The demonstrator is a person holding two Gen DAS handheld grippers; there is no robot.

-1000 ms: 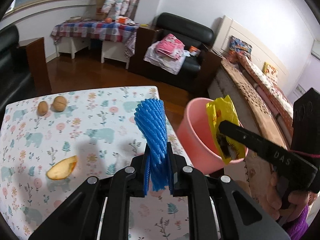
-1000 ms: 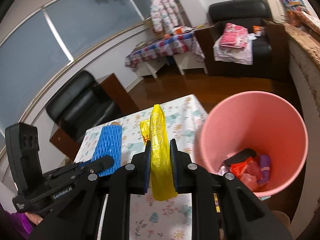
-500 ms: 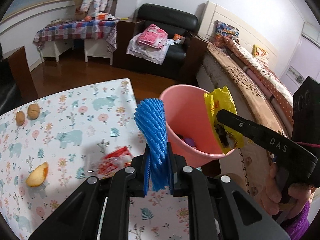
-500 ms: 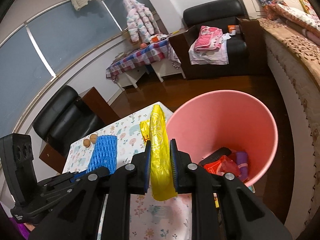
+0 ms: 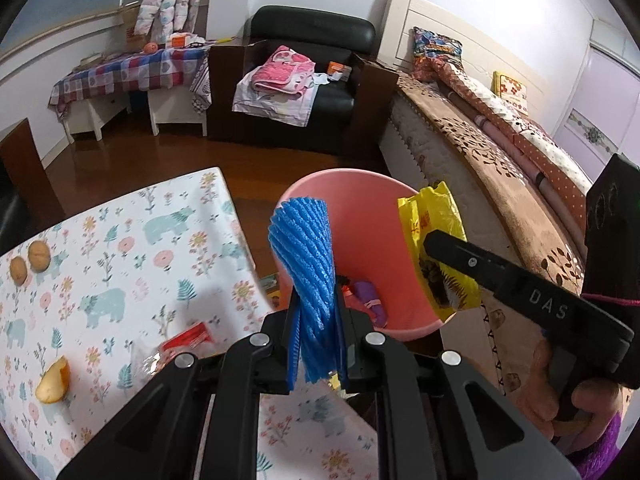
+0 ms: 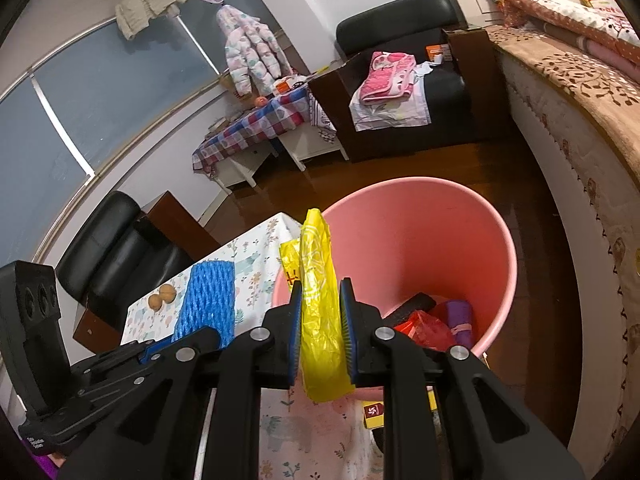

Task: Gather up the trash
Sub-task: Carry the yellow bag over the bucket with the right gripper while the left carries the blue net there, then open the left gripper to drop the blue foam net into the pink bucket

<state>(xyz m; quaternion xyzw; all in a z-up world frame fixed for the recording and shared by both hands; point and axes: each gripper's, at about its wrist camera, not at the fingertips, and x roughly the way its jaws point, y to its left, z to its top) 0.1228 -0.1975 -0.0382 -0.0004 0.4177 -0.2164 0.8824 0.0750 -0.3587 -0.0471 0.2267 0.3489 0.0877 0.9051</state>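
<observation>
Your left gripper [image 5: 316, 344] pinches one blue foam net sleeve [image 5: 306, 264], which stands upright in front of the near rim of the one pink bin [image 5: 372, 208]. Your right gripper [image 6: 320, 336] pinches one yellow plastic bag [image 6: 320, 300], held at the bin's rim. The bin stands on the floor just off the tabletop's [image 5: 120, 248] right edge and already holds a red wrapper [image 6: 420, 330], a purple item [image 6: 460, 316] and a dark item [image 6: 416, 304]. On the tabletop you have two walnuts [image 5: 30, 262] near the far left edge, one orange peel piece [image 5: 54, 380] at the near left edge, and one red-and-clear wrapper [image 5: 180, 344] just beside the left gripper.
</observation>
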